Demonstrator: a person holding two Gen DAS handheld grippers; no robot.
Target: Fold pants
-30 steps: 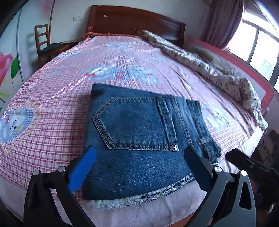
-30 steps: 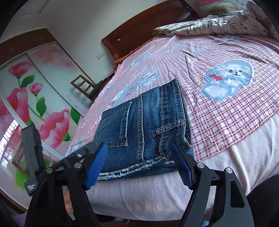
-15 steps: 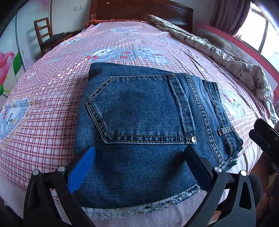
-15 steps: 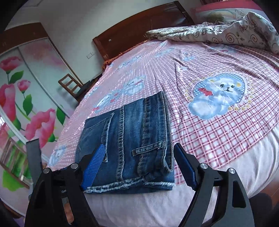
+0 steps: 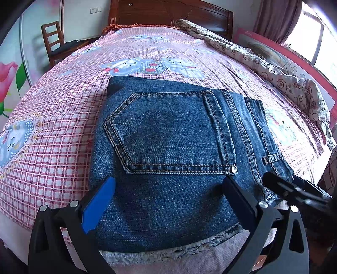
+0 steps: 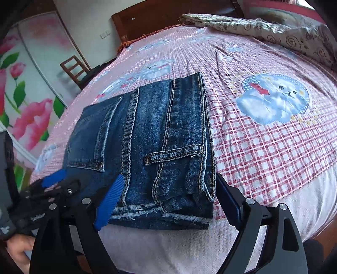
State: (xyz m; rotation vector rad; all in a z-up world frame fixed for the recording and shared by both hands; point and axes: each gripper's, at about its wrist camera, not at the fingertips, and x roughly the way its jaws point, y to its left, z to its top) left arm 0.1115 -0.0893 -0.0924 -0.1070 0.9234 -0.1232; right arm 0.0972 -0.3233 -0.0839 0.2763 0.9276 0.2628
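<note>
Dark blue jeans (image 5: pixel 172 130) lie folded into a thick rectangle on the pink checked bed sheet (image 5: pixel 52 126), back pocket up, frayed hems at the near edge. My left gripper (image 5: pixel 168 185) is open, its fingers spread over the near part of the denim below the pocket. My right gripper (image 6: pixel 169 181) has its jaws opening; they straddle the near right corner of the jeans (image 6: pixel 147 126), blue pad on top, dark finger beside the folded edge, neither pressing. Each gripper shows at the edge of the other's view: right gripper (image 5: pixel 294 189), left gripper (image 6: pixel 54 181).
A patterned quilt (image 5: pixel 284 80) is bunched along the bed's far right side. The wooden headboard (image 5: pixel 168 12) stands at the back, with a wooden chair (image 5: pixel 52 42) and a flowered wardrobe (image 6: pixel 25 105) to the left. The mattress edge drops just below the jeans.
Both grippers came in closer and lower over the jeans. The right one swung in to the near right corner, and its jaws stand a little wider.
</note>
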